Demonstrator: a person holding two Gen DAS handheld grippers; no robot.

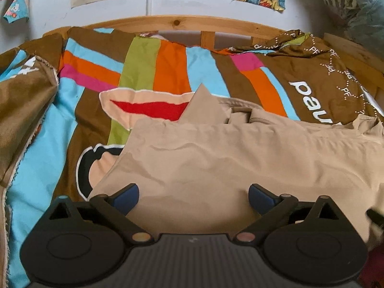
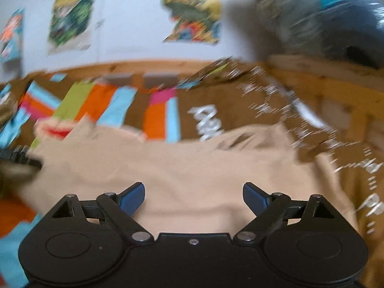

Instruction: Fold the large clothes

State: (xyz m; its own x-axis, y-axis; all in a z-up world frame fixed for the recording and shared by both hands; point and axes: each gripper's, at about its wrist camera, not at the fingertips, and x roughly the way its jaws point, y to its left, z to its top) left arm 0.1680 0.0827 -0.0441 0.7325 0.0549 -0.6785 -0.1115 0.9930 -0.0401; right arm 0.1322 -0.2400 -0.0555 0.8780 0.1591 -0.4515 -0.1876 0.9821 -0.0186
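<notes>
You are holding both tools, left tool [image 1: 193, 198] and right tool [image 2: 194, 198], spread apart and empty over the tan garment [image 1: 228, 158] lying on the bed [image 1: 177, 21].

Both your wrist cams sit low and close over the beige garment [image 1: 216, 158], angled down and forward across the striped bedspread [image 1: 168, 67] toward the wooden bed frame [image 1: 177, 22] and white wall; right view is motion-blurred, both share garment, bedspread, frame.

Even, soft light without glare or hard shadows; left wrist view sharp, right wrist view heavily motion-blurred; both show fisheye bending and dark corners at the edges.
</notes>
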